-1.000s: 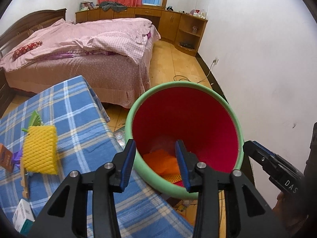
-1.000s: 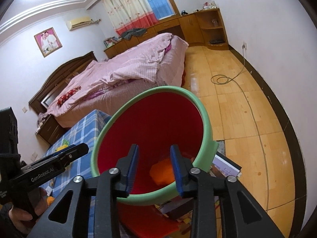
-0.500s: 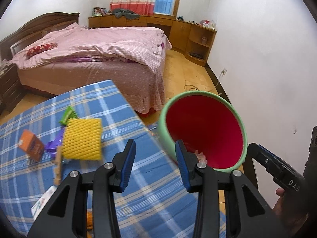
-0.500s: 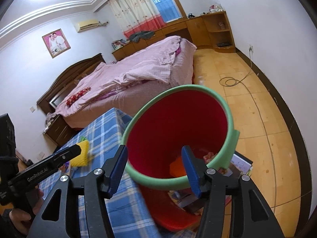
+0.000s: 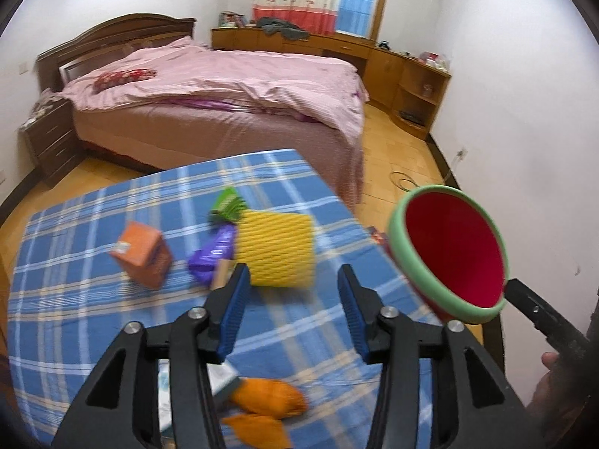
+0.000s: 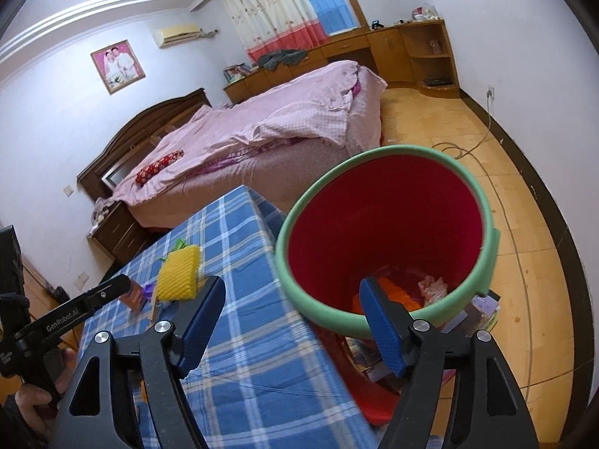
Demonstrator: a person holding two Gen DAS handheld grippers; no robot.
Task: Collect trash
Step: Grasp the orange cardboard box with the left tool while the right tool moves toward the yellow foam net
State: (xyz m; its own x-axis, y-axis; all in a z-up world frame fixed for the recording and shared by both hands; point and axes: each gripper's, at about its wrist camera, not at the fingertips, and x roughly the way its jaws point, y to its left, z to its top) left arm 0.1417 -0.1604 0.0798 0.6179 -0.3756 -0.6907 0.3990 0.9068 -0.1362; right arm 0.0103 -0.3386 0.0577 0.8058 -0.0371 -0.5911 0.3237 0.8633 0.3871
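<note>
Fingers of the left gripper (image 5: 291, 308) stand apart with nothing between them, above the table (image 5: 90, 310) with the blue checked cloth. Just beyond its tips lies a yellow foam net (image 5: 276, 249), somewhat nearer to the table's right edge than to the left. Against the net's left side is a purple wrapper (image 5: 214, 252), and a green wrapper (image 5: 225, 204) lies at its far left corner. An orange carton (image 5: 143, 253) stands left of the purple wrapper, slightly apart from it. Under the left gripper, near the table's near edge, are two orange crumpled pieces (image 5: 267, 406) and a white box (image 5: 221, 376), partly hidden by the gripper.

The right gripper (image 6: 290, 323) is also wide apart and holds nothing. Its left finger is over the right edge of the table and its right finger is in front of the near rim of the trash bin (image 6: 385, 232). The bin is red inside with a green rim and stands on the floor just beside the table's right edge. At its bottom I see orange trash (image 6: 397, 293) and a pale crumpled piece (image 6: 432, 285). Behind the table there is a bed (image 5: 239, 101) with a pink cover.
</note>
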